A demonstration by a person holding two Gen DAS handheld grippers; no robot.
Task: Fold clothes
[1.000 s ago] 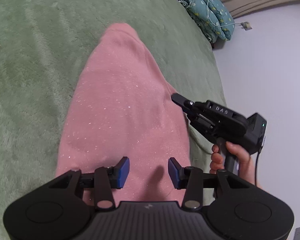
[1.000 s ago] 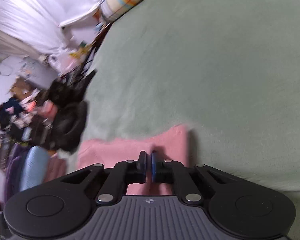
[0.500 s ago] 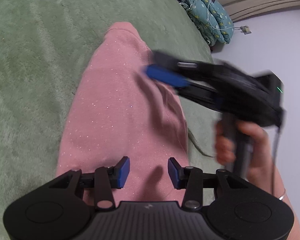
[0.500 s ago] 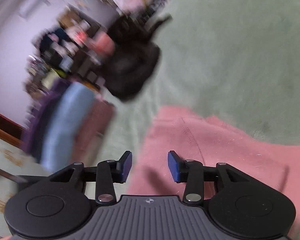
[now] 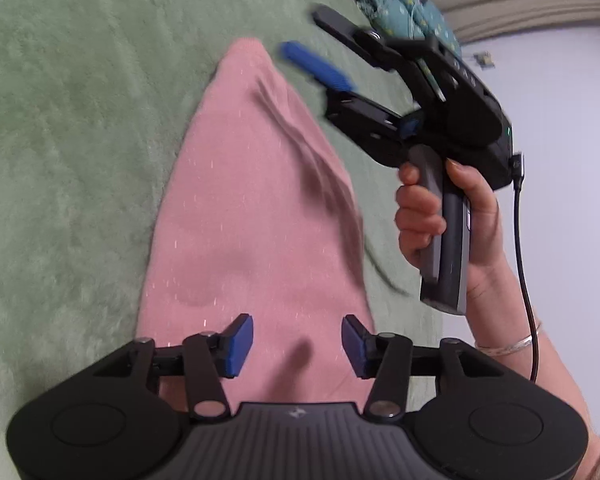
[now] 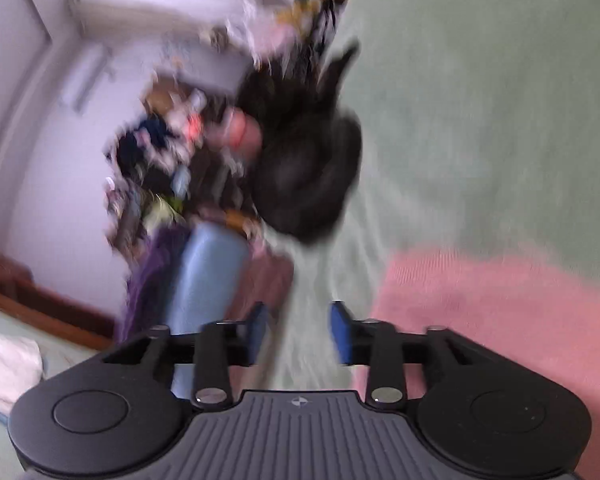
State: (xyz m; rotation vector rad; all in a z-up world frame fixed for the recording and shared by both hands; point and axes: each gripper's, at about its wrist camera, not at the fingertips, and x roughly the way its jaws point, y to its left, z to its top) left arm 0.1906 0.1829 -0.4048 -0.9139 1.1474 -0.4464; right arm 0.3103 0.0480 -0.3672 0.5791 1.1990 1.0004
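Observation:
A folded pink garment (image 5: 252, 216) lies lengthwise on the green blanket (image 5: 68, 128), its narrow end far from me. My left gripper (image 5: 297, 344) hovers over the garment's near end; its jaws are opening and nothing sits between the blue pads. My right gripper (image 5: 304, 38) is held by a hand (image 5: 452, 216) above the garment's far right edge; its jaws are opening too and hold nothing. In the blurred right wrist view, the right gripper (image 6: 298, 330) is over green blanket (image 6: 480, 100), with the pink garment (image 6: 500, 312) to its right.
A teal patterned bundle (image 5: 404, 12) lies at the bed's far right corner, next to a pale wall (image 5: 572, 152). Past the bed's edge in the right wrist view stand a black bag (image 6: 304, 172), a blue roll (image 6: 204, 280) and cluttered shelves (image 6: 168, 148).
My right gripper let go of the pink garment's edge, opened, and swung away from it up along the far right side. The left gripper's pads spread slightly.

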